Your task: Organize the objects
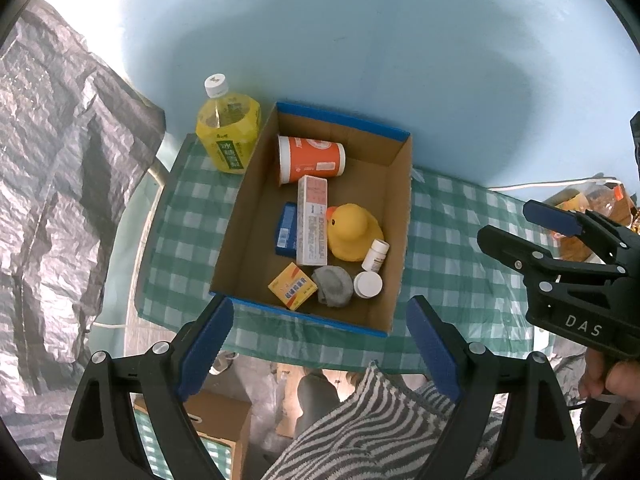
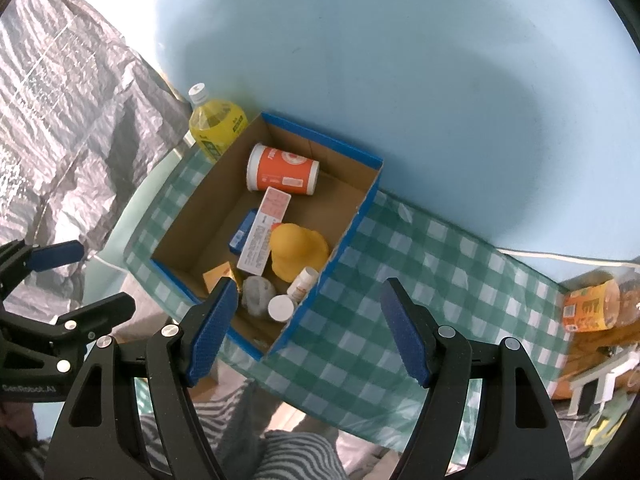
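An open cardboard box with blue edges (image 1: 394,184) (image 2: 340,236) stands on a green checked tablecloth. In it lie an orange cup (image 1: 310,158) (image 2: 282,170), a long white and red carton (image 1: 313,220) (image 2: 264,232), a blue packet (image 1: 286,229), a yellow rubber duck (image 1: 354,232) (image 2: 298,250), a small yellow box (image 1: 293,286), a grey sock (image 1: 333,285) (image 2: 258,290) and two white pill bottles (image 1: 368,284) (image 2: 280,307). My left gripper (image 1: 320,348) is open and empty above the box's near edge. My right gripper (image 2: 308,330) is open and empty near the box's right corner; it also shows in the left wrist view (image 1: 516,228).
A yellow drink bottle (image 1: 228,130) (image 2: 216,126) stands left of the box by a light blue wall. An orange-labelled bottle (image 2: 592,306) lies at the far right. Grey crinkled sheeting (image 1: 60,160) hangs at the left. A cardboard box (image 1: 224,432) sits on the floor below.
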`<state>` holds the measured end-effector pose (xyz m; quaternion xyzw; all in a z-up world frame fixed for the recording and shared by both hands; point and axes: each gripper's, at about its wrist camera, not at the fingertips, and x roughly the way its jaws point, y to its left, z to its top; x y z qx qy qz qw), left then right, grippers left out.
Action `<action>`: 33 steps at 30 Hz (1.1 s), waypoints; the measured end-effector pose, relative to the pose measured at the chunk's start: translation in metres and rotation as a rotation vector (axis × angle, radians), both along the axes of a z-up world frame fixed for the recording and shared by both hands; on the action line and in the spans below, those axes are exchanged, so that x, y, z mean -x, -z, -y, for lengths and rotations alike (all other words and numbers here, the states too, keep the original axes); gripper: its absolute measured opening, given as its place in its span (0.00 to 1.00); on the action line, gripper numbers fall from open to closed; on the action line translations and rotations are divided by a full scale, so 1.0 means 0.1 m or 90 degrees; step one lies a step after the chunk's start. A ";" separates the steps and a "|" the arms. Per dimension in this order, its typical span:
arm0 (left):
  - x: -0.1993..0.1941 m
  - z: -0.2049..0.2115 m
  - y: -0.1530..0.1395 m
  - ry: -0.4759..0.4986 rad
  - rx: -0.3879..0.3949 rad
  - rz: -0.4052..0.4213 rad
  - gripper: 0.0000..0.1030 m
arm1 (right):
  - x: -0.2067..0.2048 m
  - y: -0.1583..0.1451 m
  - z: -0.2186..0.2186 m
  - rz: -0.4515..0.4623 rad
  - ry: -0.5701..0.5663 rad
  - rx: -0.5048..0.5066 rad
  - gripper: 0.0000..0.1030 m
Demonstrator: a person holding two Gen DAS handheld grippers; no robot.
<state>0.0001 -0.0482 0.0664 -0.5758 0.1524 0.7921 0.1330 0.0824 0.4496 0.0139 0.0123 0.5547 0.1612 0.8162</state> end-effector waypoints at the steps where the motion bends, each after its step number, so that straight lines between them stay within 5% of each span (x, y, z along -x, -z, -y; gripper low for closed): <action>1: 0.00 0.00 0.00 0.000 0.000 0.002 0.87 | 0.00 0.00 0.00 0.000 -0.001 0.002 0.71; 33: 0.00 0.03 0.05 -0.037 0.008 0.005 0.87 | -0.07 0.04 -0.09 -0.007 -0.037 0.017 0.71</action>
